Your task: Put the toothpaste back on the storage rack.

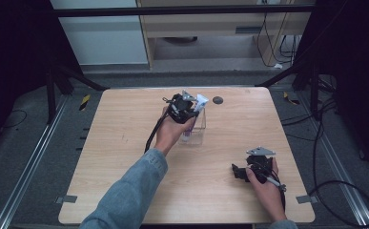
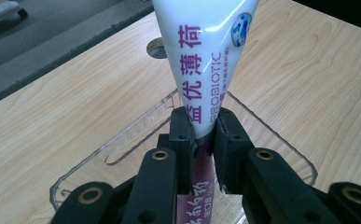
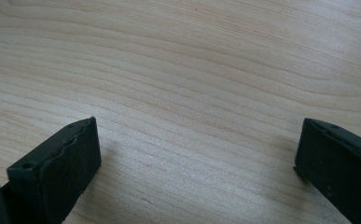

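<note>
A white and purple toothpaste tube point(image 2: 206, 65) with purple lettering stands upright between the jaws of my left gripper point(image 2: 202, 133), which is shut on it. The tube's lower end reaches down into a clear plastic box point(image 2: 136, 135). In the high view the left gripper point(image 1: 184, 110) hovers over that clear box point(image 1: 199, 133) at the table's middle, and the tube's white end point(image 1: 201, 101) sticks up beside it. My right gripper point(image 1: 243, 171) rests low near the front right of the table. Its jaws stand wide apart over bare wood, open point(image 3: 197, 154) with nothing between them.
The light wooden table point(image 1: 125, 143) has a dark round hole point(image 1: 217, 100) near its far edge, just behind the box. Black cables point(image 1: 344, 191) trail on the floor at the right. Metal frame legs point(image 1: 63, 76) stand beyond the far corners.
</note>
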